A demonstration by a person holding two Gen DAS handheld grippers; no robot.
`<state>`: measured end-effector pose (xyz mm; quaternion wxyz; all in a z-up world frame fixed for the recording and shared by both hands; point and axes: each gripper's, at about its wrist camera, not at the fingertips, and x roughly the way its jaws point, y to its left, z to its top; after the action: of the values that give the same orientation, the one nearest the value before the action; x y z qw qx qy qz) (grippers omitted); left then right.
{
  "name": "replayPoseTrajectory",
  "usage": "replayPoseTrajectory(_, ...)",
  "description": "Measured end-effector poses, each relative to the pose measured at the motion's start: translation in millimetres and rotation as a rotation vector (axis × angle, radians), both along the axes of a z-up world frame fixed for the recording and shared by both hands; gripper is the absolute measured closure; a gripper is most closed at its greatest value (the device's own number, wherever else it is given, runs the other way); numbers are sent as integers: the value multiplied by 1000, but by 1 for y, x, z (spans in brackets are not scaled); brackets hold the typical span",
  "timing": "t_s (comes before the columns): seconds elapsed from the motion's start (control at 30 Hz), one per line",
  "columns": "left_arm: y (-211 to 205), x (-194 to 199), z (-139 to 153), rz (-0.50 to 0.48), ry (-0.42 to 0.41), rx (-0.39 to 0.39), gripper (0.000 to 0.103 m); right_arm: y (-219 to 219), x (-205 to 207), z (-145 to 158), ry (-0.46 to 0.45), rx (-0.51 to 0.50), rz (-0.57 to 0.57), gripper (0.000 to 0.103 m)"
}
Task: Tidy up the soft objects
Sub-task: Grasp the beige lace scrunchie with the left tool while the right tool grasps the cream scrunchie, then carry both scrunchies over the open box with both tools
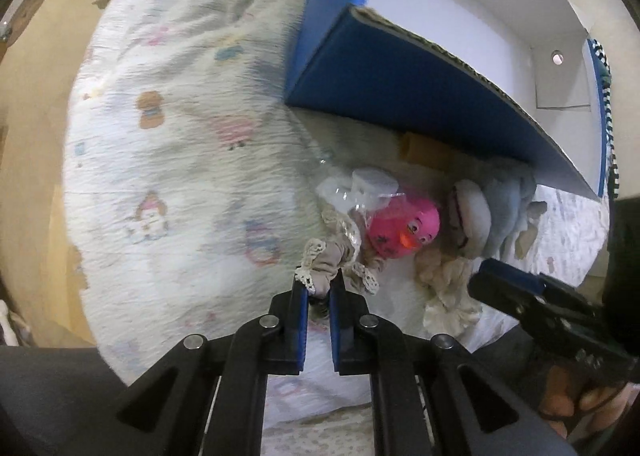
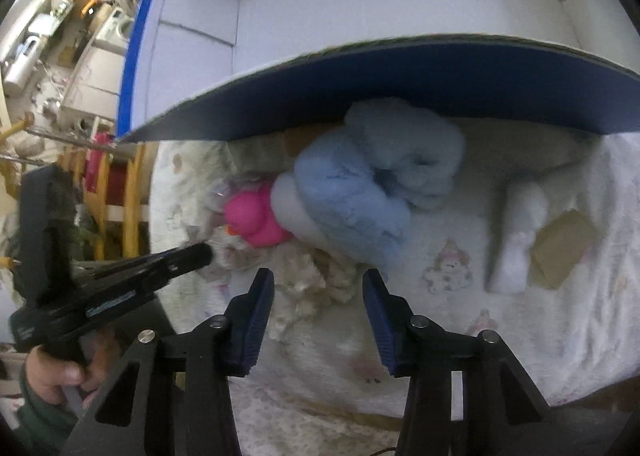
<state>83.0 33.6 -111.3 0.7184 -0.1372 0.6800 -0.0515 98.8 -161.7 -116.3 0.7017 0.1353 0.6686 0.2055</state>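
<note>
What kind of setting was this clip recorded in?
Probably a lived-in bedroom or nursery: a white quilted bedspread with cartoon prints, a fluffy light-blue plush toy beside a pink rubber duck, cluttered shelves behind.

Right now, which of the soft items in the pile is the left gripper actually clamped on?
The beige lace-trimmed cloth: the left gripper has its edge pinched. The pink duck and blue plush lie untouched beyond.

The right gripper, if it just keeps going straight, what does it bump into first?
Probably the cream fluffy cloth lying just ahead of the open right gripper. Behind that sits the blue plush toy, under the blue box flap. Depth is hard to judge.
</note>
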Motion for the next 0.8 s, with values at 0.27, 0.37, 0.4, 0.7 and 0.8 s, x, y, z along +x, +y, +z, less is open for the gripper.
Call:
replayPoseTrajectory(0.27,25,-23,25,-12,-53,49,95,10,-4,-11,37,10,-1,40)
replayPoseTrajectory(0.37,33,-28,37,-26,-82,63,95,16,-8,-24,81,-20,24,42)
replayPoseTrajectory(0.4,33,-32,38,-35,-93,71,95,20,-8,-23,45,-64,36,46)
replayPoseTrajectory(0.7,35,-36,63,-21,-188,106,95,9,-15,17,-87,11,49,89)
replayPoseTrajectory(0.8,31,-40,74,-6,-241,96,95,4,-19,41,-142,56,37,89)
